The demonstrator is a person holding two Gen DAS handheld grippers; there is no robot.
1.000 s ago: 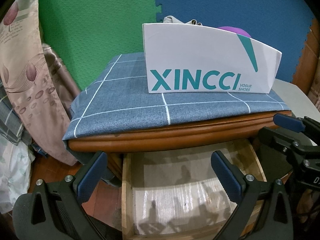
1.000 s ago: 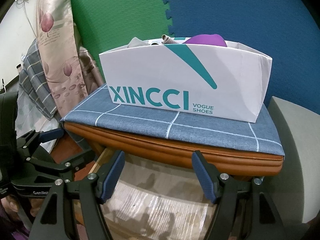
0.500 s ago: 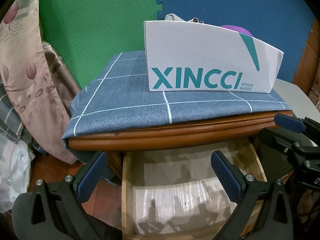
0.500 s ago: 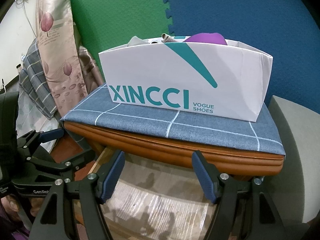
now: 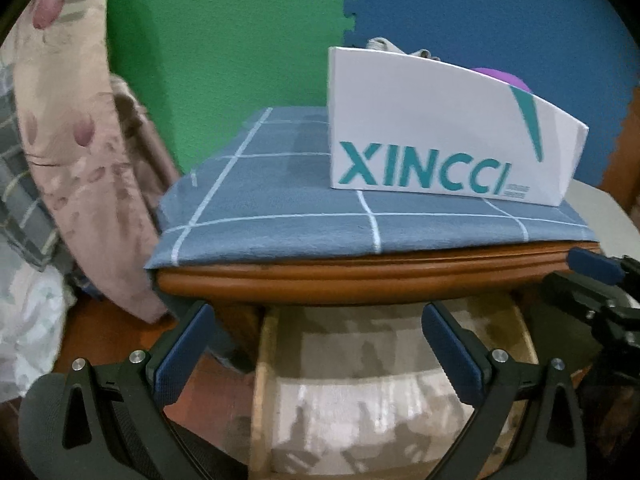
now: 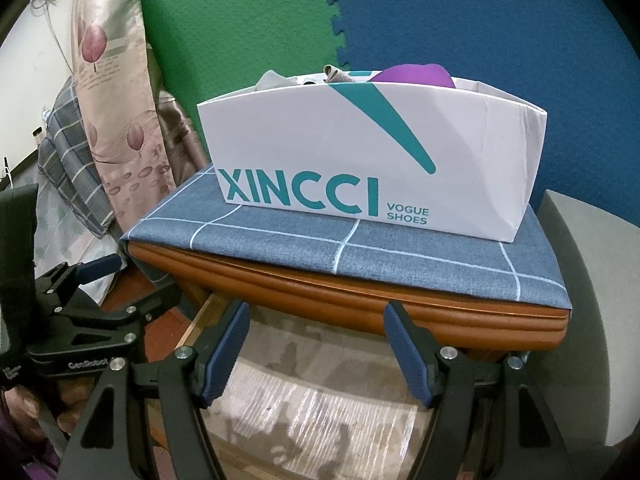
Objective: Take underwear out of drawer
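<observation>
The wooden drawer (image 5: 261,384) under the nightstand is pulled out. Only its patterned liner paper (image 6: 320,412) shows inside, and its back part is hidden under the top. My left gripper (image 5: 318,354) hangs open above the drawer's left half with nothing between its fingers. My right gripper (image 6: 320,354) is open and empty over the drawer too. A white XINCCI shoe box (image 6: 368,152) stands on the nightstand. A purple cloth (image 6: 416,74) and grey cloth pieces (image 6: 272,79) poke over the box rim.
A blue checked cloth (image 6: 400,248) covers the nightstand top (image 6: 360,300). Patterned curtains (image 6: 112,120) and plaid bedding (image 6: 68,168) crowd the left side. Green and blue foam mats (image 5: 224,40) line the wall. A grey surface (image 6: 584,280) lies to the right.
The left wrist view has swung a little to the left and blurred, so the box now sits further right in it. The right gripper has kept still. Both stay open.
</observation>
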